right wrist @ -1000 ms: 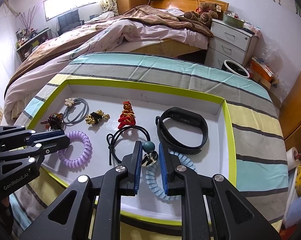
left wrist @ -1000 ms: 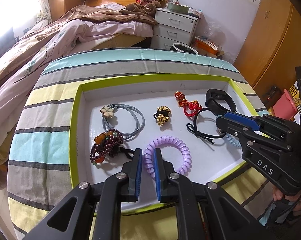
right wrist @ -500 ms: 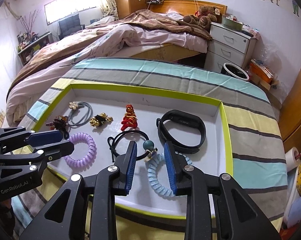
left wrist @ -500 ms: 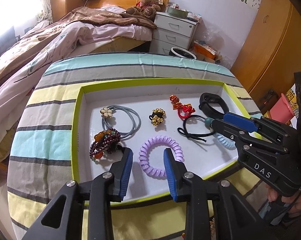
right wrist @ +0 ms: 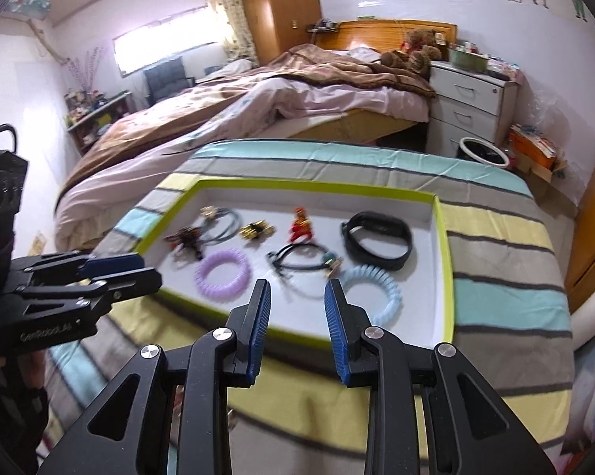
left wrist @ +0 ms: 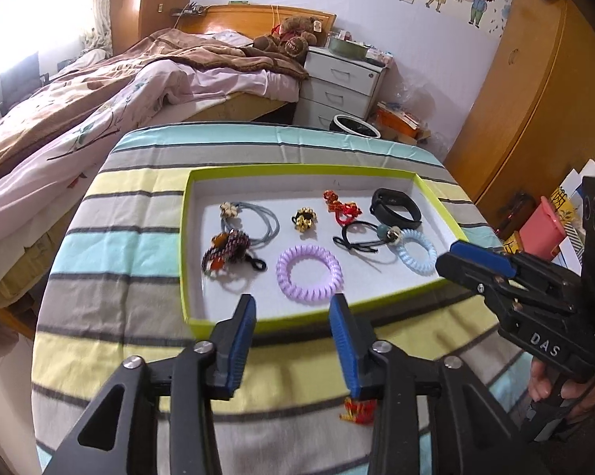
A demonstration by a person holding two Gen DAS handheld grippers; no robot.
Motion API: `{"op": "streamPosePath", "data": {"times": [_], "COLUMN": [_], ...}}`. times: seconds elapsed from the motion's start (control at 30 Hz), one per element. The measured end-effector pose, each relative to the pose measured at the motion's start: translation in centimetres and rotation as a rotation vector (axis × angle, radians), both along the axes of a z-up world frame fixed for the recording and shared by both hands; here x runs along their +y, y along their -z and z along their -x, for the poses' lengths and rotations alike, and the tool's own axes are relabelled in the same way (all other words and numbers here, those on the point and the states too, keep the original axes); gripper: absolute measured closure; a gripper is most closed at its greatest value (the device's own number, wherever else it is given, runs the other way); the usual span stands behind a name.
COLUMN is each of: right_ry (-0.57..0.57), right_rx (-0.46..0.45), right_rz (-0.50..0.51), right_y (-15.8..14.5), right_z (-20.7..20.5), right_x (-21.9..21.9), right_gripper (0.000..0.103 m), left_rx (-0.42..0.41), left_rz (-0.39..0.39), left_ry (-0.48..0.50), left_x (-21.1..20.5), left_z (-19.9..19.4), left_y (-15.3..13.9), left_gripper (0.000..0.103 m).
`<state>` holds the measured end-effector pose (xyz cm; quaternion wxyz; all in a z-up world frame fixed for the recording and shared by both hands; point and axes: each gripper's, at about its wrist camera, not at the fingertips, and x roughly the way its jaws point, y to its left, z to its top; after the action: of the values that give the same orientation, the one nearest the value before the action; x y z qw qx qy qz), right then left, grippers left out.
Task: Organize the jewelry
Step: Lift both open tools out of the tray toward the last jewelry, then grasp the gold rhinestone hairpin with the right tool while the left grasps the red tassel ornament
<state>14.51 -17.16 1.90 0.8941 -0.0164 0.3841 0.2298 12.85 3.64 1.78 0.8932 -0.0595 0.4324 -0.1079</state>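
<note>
Striped cloth (left wrist: 111, 277) under lime-rimmed tray (left wrist: 183, 237). Tray ahead of both grippers. Left gripper (left wrist: 292, 318) spread, empty; purple coil band (left wrist: 309, 273) just beyond its tips. Right gripper (right wrist: 297, 308) spread, empty; blue coil band (right wrist: 372, 297) just ahead-right.

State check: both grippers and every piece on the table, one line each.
left gripper: open, empty, short of the tray
right gripper: open, empty
tray: lidless, on the striped cloth
purple coil tie: flat in tray, free
blue coil tie: flat in tray, touching the beaded black tie
black band: clasped into a loop, in tray
red-gold charm: on the cloth, outside the tray
</note>
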Motion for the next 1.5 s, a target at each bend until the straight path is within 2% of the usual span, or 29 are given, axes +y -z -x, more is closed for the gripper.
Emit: {"op": "streamPosePath", "data": {"times": [0.23, 0.3, 0.33, 0.37, 0.43, 0.83, 1.13, 1.27, 1.5], "right_ry": [-0.095, -0.128, -0.145, -0.163, -0.203, -0.277, -0.318, -0.333, -0.331], "right_rx": [0.03, 0.037, 0.044, 0.051, 0.059, 0.073, 0.077, 0.089, 0.093], "right_rz": [-0.036, -0.039, -0.038, -0.036, -0.016, 0.051, 0.123, 0.115, 0.144], "right_y": [0.9, 1.2, 1.4, 1.6, 2.1, 3.7, 4.8, 5.0, 5.0], "right_z": [2.9, 3.6, 3.9, 4.1, 4.9, 6.1, 5.8, 5.4, 5.4], "right_x": [0.2, 0.5, 0.6, 0.8, 1.4, 3.1, 4.6, 4.8, 5.3], "right_gripper": [0.073, 0.068, 0.058, 0.056, 0.056, 0.055, 0.055, 0.05, 0.05], "left_rx": [-0.004, -0.005, -0.004, -0.003, -0.002, 0.009, 0.023, 0.017, 0.033], "left_rz": [0.037, 0.053, 0.068, 0.073, 0.079, 0.106, 0.119, 0.137, 0.16], "left_ry": [-0.024, -0.034, -0.037, -0.038, -0.046, -0.083, -0.074, -0.061, -0.06], "left_x": [1.0, 1.2, 1.5, 1.6, 1.9, 4.1, 4.4, 4.5, 4.7], "left_z": [2.9, 3.6, 4.0, 4.2, 4.8, 8.1, 8.9, 9.2, 9.4], "left_y": [0.2, 0.3, 0.5, 0.6, 0.7, 1.8, 2.4, 2.5, 3.0], "left_gripper": [0.062, 0.061, 0.059, 0.057, 0.049, 0.049, 0.049, 0.049, 0.049]}}
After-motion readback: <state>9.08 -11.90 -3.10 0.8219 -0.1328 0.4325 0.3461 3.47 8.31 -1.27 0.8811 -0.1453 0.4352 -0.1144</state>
